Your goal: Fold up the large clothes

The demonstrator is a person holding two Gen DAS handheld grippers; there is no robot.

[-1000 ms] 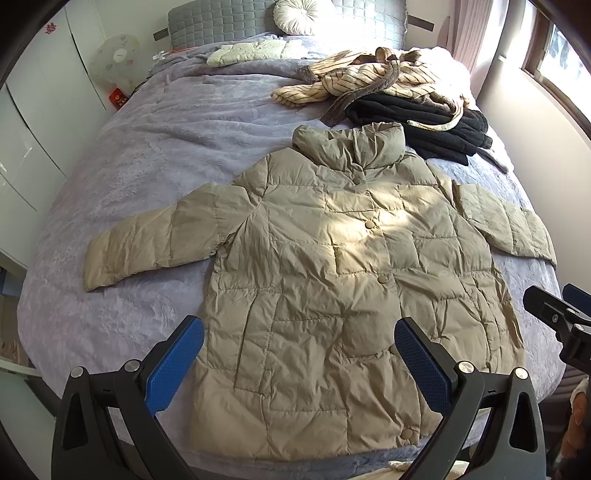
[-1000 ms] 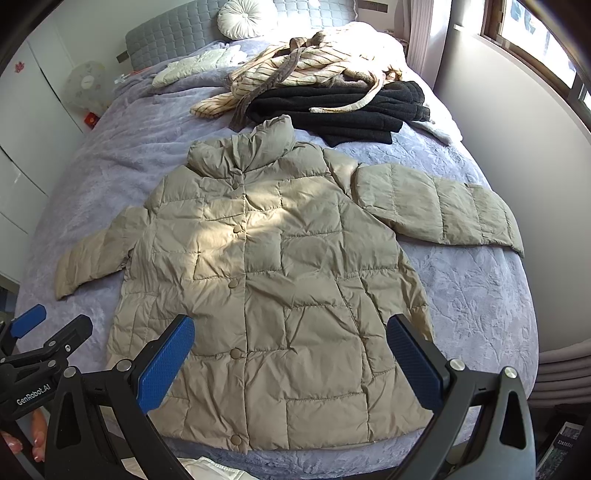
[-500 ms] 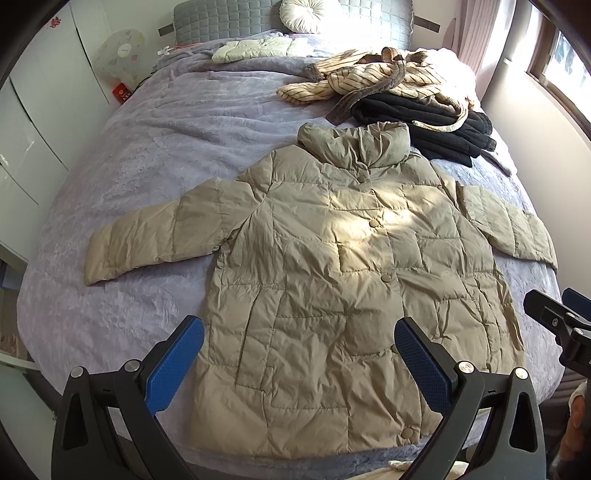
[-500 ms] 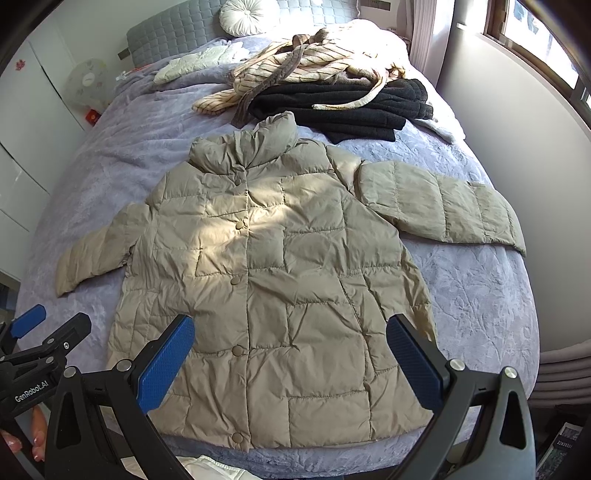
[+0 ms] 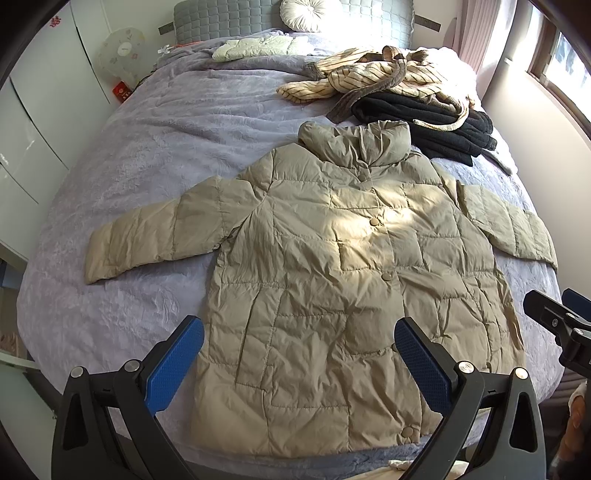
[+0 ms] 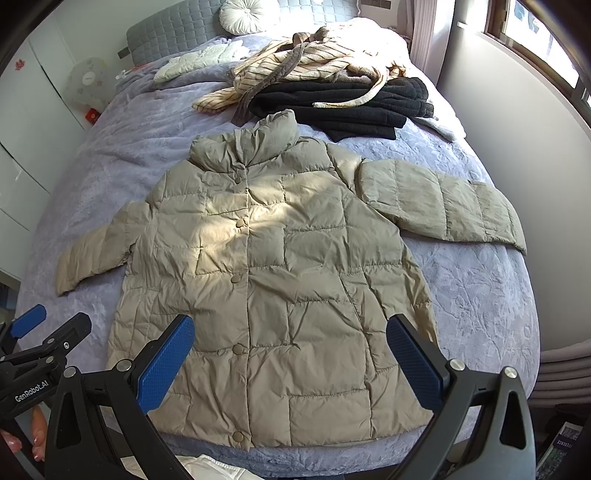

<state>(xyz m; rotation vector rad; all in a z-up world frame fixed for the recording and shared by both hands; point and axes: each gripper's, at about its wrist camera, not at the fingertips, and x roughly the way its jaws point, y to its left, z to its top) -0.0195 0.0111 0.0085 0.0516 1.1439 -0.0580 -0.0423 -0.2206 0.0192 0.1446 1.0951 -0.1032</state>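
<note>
Both grippers hover above the near edge of the bed (image 5: pixel 140 155), fingers spread wide and holding nothing: the left gripper (image 5: pixel 298 363) over the hem's left half, the right gripper (image 6: pixel 290 363) over its right. One khaki puffer jacket (image 6: pixel 280 266) lies flat on the lilac bedspread, buttoned, collar toward the far headboard (image 5: pixel 229 18), sleeves spread to either side. Beyond the collar sits a folded black garment (image 6: pixel 354 103) with a striped cream robe (image 6: pixel 303 61) heaped on it.
</note>
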